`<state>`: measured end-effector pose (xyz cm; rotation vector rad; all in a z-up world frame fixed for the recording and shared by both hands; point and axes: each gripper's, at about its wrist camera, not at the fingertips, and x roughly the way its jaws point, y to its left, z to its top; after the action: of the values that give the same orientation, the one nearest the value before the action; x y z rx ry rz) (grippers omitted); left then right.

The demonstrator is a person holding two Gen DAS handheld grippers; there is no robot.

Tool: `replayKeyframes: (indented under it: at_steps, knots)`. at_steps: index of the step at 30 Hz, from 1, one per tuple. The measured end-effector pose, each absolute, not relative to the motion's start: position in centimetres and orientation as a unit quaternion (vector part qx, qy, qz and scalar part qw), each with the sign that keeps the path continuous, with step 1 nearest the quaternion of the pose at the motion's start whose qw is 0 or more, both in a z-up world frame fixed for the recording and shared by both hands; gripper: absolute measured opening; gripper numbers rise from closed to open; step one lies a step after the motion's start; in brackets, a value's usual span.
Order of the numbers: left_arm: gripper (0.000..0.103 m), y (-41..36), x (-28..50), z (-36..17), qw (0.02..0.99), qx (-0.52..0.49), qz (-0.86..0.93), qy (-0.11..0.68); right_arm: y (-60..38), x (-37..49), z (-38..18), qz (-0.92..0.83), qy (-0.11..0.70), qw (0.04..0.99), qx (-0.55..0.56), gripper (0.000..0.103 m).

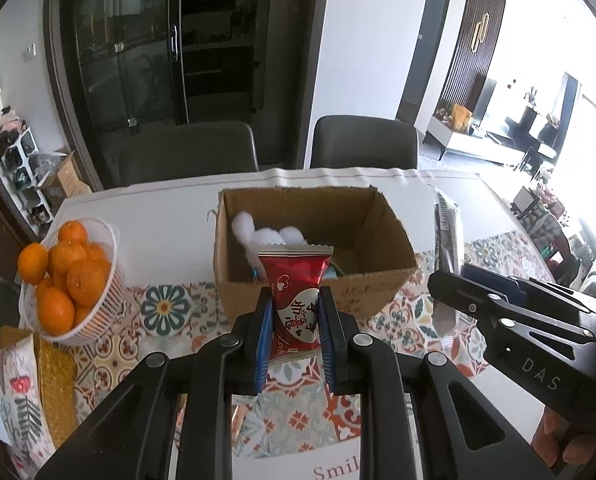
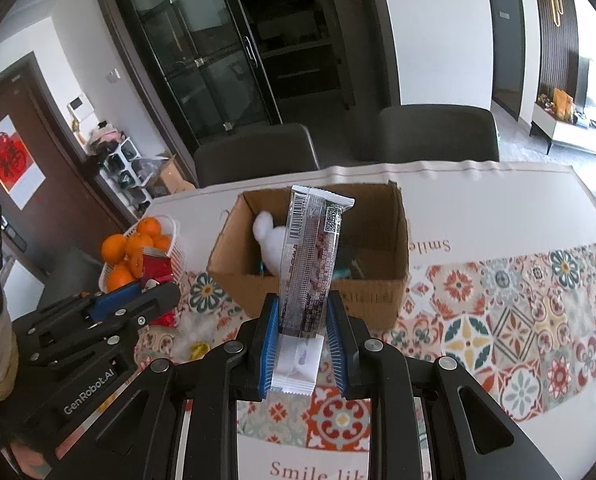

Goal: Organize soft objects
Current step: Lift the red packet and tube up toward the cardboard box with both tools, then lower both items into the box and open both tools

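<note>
Hand-held gripper L (image 1: 295, 322) w/ red packet (image 1: 298, 288), R (image 2: 302, 330) w/ silver bar (image 2: 312, 264)

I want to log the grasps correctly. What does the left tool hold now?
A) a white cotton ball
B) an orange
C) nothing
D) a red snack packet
D: the left tool is shut on the red snack packet, in front of the cardboard box.

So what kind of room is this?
Most likely a home dining room. A table with a patterned cloth has two upholstered chairs pushed up to it, a basket of oranges sits on top, and a glass-door cabinet stands behind.
</note>
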<state>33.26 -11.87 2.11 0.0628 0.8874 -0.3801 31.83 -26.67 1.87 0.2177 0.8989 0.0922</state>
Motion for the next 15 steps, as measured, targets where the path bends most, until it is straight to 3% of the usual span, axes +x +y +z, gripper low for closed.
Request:
replayKeyframes:
  at_steps: [15]
  knots:
    - [0.022, -13.7, 38.7, 2.6, 0.883, 0.031, -0.191, 0.427, -27.8, 37.0, 2.2, 0.047, 0.437, 0.893, 0.095, 0.025]
